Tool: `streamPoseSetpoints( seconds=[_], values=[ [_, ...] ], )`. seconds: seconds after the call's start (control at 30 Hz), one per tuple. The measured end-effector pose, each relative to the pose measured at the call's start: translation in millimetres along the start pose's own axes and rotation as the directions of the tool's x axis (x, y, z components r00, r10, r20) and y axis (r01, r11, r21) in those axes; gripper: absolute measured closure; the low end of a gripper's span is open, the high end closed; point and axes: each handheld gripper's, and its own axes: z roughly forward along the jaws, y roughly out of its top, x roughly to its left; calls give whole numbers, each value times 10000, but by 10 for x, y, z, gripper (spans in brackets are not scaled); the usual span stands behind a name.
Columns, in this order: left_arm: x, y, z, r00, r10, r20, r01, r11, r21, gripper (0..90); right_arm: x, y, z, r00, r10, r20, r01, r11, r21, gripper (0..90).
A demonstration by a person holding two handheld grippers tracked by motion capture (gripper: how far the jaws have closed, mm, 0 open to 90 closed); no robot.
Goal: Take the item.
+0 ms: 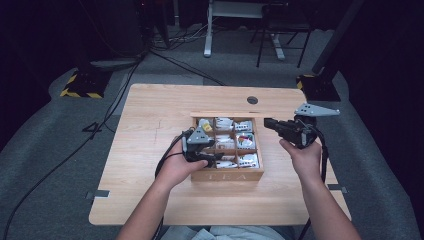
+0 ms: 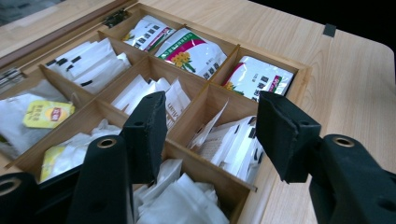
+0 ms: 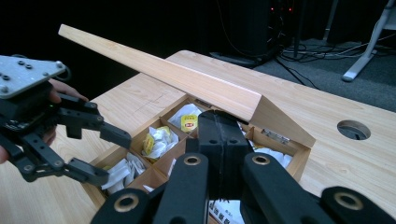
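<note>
An open wooden tea box (image 1: 227, 176) sits mid-table, its compartments full of tea bags. Its lid (image 3: 187, 79) stands tilted up at the back. My left gripper (image 1: 216, 159) hovers over the box's front left part; in the left gripper view its jaws (image 2: 215, 109) stand open above white sachets (image 2: 233, 140), with nothing pressed between them. A yellow-tagged bag (image 2: 46, 113) and a green-and-pink packet (image 2: 191, 51) lie in other compartments. My right gripper (image 1: 267, 122) is held level just right of the box, its jaws (image 3: 217, 119) shut on nothing. The left gripper (image 3: 114, 156) also shows in the right gripper view.
The light wooden table (image 1: 150, 125) has a round cable hole (image 1: 252, 100) behind the box. Bare tabletop lies left of the box and in front of it. Cables, stands and desk legs are on the grey floor beyond the table.
</note>
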Motion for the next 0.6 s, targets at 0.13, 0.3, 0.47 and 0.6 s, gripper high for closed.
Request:
streamPoseSetpoints(
  seconds=[0.13, 0.3, 0.47, 0.6],
  values=[
    [-34, 39, 112, 9999, 61, 145, -63, 9999, 155, 461, -6, 0, 1, 10000, -2, -34, 2, 10000, -11, 898],
    [-60, 76, 216, 9996, 258, 93, -262, 9986, 453, 486, -9, 1, 0, 10000, 5, -63, -5, 10000, -1, 897],
    [-92, 64, 319, 9999, 121, 78, -128, 9959, 891, 516, -10, -3, -1, 10000, -24, -88, 24, 10000, 4, 897],
    [-81, 46, 383, 9999, 141, -41, -135, 9931, 1166, 538, -8, -2, 0, 10000, -52, -71, 52, 10000, 7, 897]
  ],
)
